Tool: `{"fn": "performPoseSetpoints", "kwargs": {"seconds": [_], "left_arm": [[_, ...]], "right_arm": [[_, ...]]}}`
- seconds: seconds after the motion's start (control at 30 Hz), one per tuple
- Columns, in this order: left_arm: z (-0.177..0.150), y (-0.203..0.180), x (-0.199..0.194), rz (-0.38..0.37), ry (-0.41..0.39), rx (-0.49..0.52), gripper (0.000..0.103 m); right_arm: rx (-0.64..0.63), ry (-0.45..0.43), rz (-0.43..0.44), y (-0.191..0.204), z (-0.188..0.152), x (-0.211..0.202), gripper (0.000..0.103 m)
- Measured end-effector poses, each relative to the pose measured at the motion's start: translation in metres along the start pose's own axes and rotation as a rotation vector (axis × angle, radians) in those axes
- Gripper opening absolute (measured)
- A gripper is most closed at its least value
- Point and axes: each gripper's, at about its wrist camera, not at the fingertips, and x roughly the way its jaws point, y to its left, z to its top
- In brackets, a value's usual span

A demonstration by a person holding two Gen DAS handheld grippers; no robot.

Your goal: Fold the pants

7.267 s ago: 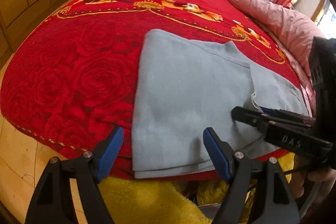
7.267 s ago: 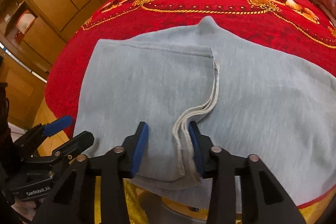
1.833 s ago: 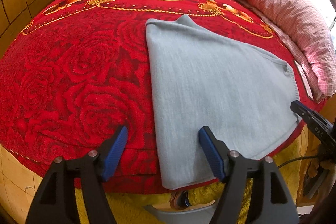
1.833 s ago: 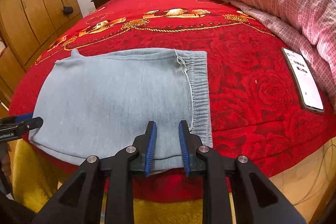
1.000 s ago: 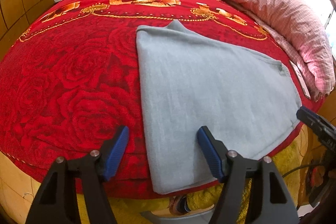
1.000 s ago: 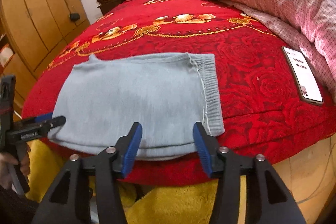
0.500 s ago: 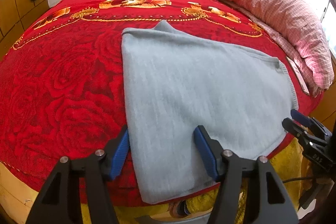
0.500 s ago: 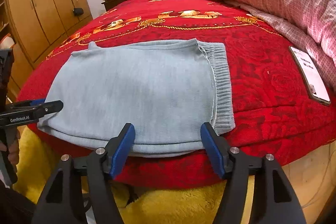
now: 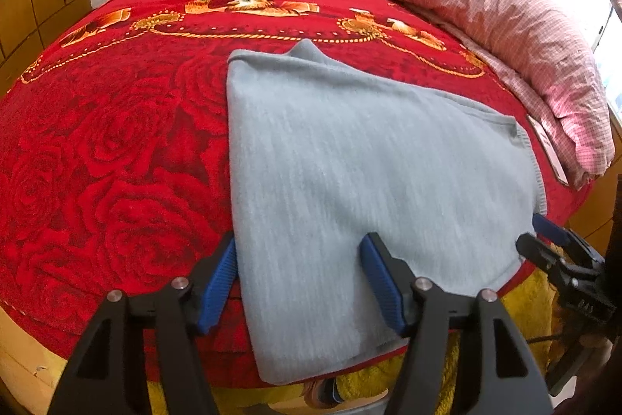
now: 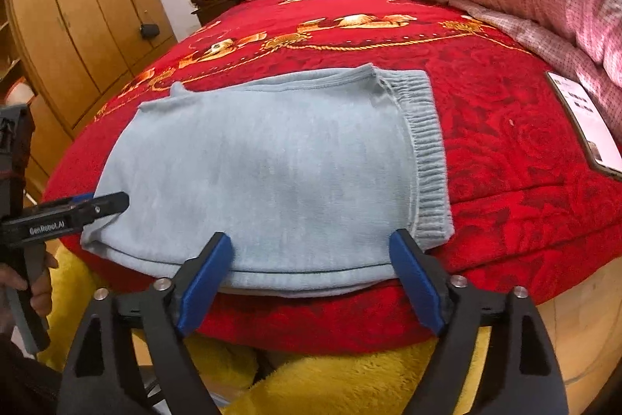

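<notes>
Right gripper just spreading wide, empty, left gripper spread astride folded pants, phone perhaps, right view only.

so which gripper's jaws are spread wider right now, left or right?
The right gripper: its jaws have just been opening and span most of the folded pants' near edge. The left gripper is open but narrower, straddling one corner.

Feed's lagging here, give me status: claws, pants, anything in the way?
Left claw open. Right claw open, jaws just widened, nothing gripped. Pants folded flat at bed edge. Phone lies apart, not obstructing.
</notes>
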Motion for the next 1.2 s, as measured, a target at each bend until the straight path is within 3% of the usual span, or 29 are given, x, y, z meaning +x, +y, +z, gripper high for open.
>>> {"fn": "performPoseSetpoints", "kwargs": {"seconds": [0.1, 0.2, 0.33, 0.67, 0.73, 0.87, 0.93, 1.2], "left_arm": [[0.001, -0.001, 0.000, 0.007, -0.004, 0.005, 0.067], [0.001, -0.001, -0.001, 0.005, -0.007, 0.010, 0.066], [-0.001, 0.008, -0.010, 0.004, -0.007, -0.024, 0.058], [0.000, 0.010, -0.004, -0.003, -0.027, -0.052, 0.057], [0.000, 0.008, -0.004, -0.011, -0.024, -0.043, 0.048], [0.003, 0.003, -0.013, -0.017, -0.014, -0.021, 0.018], [0.005, 0.004, -0.021, -0.037, -0.019, -0.028, 0.013], [0.020, -0.017, -0.069, -0.095, -0.087, 0.018, 0.012]], "right_arm": [[-0.026, -0.002, -0.004, 0.006, -0.001, 0.002, 0.096], [-0.030, -0.013, -0.007, 0.008, 0.001, -0.002, 0.096], [-0.013, -0.013, -0.005, 0.007, 0.004, -0.010, 0.095], [0.004, -0.003, 0.007, 0.010, 0.005, -0.024, 0.093], [-0.002, -0.005, -0.001, 0.013, 0.005, -0.026, 0.093], [0.000, 0.006, -0.011, 0.015, 0.005, -0.030, 0.090], [-0.001, 0.003, -0.013, 0.016, 0.006, -0.035, 0.090], [0.008, 0.003, -0.040, 0.011, 0.008, -0.049, 0.090]]}}
